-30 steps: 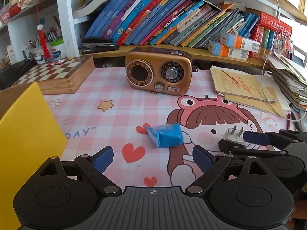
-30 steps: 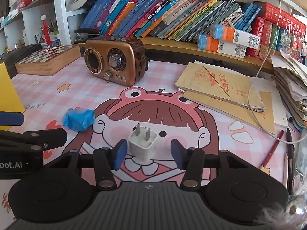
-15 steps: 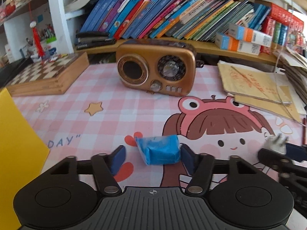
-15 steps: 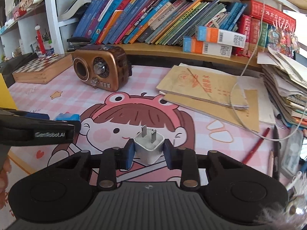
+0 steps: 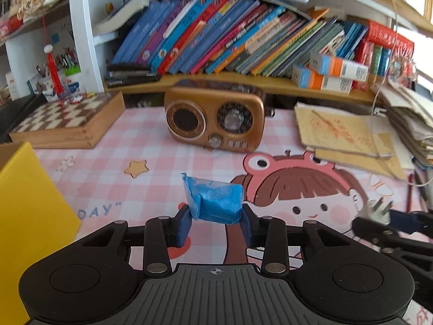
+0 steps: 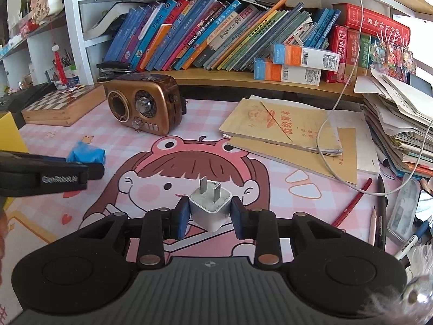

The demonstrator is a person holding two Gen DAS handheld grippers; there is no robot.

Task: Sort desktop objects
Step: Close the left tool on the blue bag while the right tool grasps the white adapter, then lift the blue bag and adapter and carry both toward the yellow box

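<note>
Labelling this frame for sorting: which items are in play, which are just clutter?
In play:
- blue packet, clamped in left gripper
- white plug, clamped in right gripper
- yellow box

Lying about:
- radio
- chessboard
- notebooks
- pencils

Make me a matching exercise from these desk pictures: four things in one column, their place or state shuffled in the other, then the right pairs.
Things:
1. blue packet
2. white plug
3. radio
4. chessboard

Places or states:
A. clamped in the right gripper
B. standing on the pink mat, below the bookshelf
C. at the mat's far left corner
D. clamped in the left gripper

Pairs: 1-D, 2-A, 3-B, 4-C
</note>
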